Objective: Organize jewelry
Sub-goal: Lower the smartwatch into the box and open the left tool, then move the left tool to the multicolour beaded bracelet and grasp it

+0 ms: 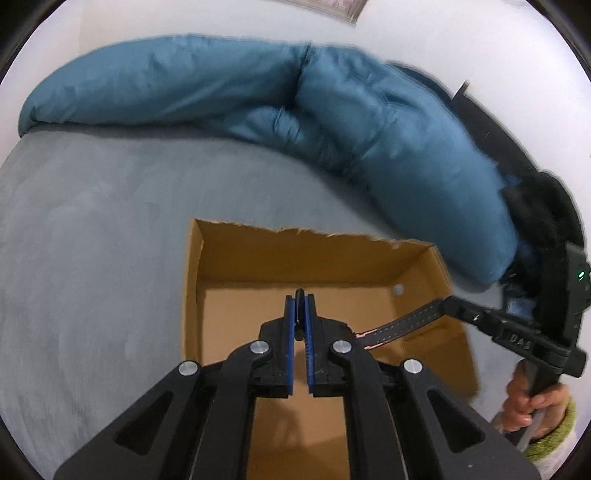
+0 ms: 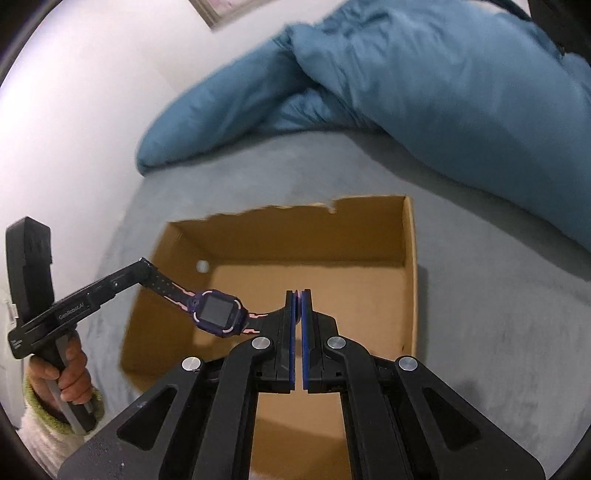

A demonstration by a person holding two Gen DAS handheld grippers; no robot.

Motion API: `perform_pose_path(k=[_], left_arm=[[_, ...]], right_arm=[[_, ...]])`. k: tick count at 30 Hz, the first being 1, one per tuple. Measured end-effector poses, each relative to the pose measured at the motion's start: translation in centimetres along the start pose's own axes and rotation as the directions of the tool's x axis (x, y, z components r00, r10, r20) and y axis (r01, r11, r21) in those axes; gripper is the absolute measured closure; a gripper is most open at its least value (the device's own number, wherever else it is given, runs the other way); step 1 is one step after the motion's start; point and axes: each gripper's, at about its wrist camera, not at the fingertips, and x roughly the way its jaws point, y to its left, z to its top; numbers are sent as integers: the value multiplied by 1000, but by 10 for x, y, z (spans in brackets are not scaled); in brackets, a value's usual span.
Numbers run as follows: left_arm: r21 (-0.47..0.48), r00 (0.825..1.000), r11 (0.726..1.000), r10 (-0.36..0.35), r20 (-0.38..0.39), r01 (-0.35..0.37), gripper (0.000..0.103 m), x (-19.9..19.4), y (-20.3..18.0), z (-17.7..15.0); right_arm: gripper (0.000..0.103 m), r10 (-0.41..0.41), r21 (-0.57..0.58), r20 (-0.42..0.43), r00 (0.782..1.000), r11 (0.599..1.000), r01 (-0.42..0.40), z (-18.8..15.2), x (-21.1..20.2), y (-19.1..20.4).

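Both grippers are black with blue pads and silver screws (one marked "GenRobot.AI"); the sleeve is cream with green cuff.

A teal puffy quilt lies bunched in a long roll well ahead of the gripper, along the far edge of a grey-blue bed cover that spreads beneath and to both sides of it. Behind the quilt stands a plain white wall. High on that wall, a corner of a framed picture shows, blurred.
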Motion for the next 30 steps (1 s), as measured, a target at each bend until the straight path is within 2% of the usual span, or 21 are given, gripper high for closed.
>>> perform_pose_path(k=[6, 19, 20, 23, 25, 30], left_arm=[[53, 991, 994, 98, -94, -93, 99, 52, -5, 14], [155, 976, 970, 200, -85, -185, 98, 72, -8, 11], [155, 976, 971, 199, -85, -184, 97, 69, -7, 10], [139, 978, 972, 199, -69, -188, 81, 63, -4, 11], [141, 978, 971, 201, -48, -193, 74, 55, -4, 12], [144, 981, 970, 196, 10, -195, 67, 28, -5, 12]], right_arm=[[102, -67, -21, -51, 996, 998, 66, 18, 37, -5], [99, -170, -124, -51, 984, 979, 162, 16, 51, -1], [98, -171, -133, -51, 984, 978, 163, 15, 51, 1], [89, -183, -156, -44, 982, 972, 174, 13, 49, 4], [74, -195, -168, -26, 981, 968, 188, 12, 43, 6], [72, -203, -182, 27, 979, 962, 205, 12, 27, 11]])
